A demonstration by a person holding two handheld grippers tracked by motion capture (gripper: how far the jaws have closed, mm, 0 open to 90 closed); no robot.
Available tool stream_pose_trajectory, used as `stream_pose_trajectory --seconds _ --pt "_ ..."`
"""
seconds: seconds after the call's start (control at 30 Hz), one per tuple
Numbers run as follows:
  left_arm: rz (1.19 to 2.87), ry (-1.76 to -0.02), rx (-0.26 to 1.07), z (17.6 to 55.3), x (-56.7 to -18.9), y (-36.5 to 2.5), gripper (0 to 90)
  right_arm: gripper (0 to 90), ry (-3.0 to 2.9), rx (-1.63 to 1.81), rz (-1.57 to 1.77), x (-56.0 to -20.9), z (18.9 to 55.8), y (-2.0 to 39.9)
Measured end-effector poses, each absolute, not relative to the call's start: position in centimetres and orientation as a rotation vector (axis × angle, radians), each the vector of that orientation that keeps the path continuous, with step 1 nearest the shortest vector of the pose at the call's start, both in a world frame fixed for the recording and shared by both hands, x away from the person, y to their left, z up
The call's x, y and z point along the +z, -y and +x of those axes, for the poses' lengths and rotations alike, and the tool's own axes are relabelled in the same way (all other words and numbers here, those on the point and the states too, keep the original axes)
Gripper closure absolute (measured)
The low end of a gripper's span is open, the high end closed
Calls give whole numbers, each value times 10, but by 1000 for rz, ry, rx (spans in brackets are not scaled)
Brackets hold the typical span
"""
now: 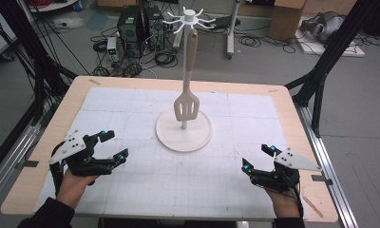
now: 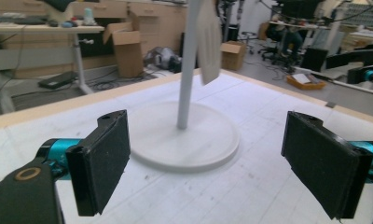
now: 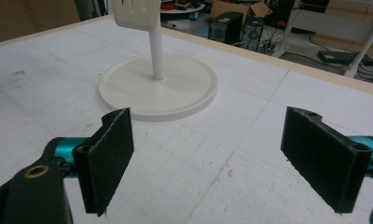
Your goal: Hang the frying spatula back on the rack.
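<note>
The left gripper (image 1: 114, 144) is sitting low over the near left part of the table (image 1: 273, 102), its jaws standing wide apart with nothing between them. The right gripper (image 1: 258, 157) is resting at the near right, its jaws likewise spread wide and gripping nothing. Both are pointing inward toward the white stand (image 1: 184, 130), which is standing in the middle of the white gridded mat (image 1: 131, 118), well apart from either gripper.

A slotted spatula (image 1: 187, 95) is hanging by its handle from one of the hooks at the stand's top, its blade dangling just above the round base, beside the pole.

The high view is showing the whole stand, hooks included. The left gripper view is catching only the pole, the base and a blurred edge of the spatula (image 2: 209, 42). The right gripper view is showing the blade's lower part with its slots (image 3: 134, 14) in front of the pole.
</note>
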State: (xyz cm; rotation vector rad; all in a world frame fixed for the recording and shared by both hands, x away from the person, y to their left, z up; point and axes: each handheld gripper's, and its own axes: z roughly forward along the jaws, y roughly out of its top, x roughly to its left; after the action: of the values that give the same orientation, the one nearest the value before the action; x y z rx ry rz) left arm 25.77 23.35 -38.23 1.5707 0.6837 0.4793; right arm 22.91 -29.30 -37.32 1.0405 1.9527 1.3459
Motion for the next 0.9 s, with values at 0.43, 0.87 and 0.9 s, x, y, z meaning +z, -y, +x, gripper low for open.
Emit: stream_pose_trajectory --seconds 0.43,0.87,0.9 --pt "1513 -794 486 252 -392 -259 162 159 -1946 1316 1059 -379 225 294" --pt "1515 -783 479 250 -391 -259 165 159 -1945 1314 1067 -379 224 291" --pt "1515 -786 477 250 -392 -259 166 159 -1945 1312 1066 -380 225 291"
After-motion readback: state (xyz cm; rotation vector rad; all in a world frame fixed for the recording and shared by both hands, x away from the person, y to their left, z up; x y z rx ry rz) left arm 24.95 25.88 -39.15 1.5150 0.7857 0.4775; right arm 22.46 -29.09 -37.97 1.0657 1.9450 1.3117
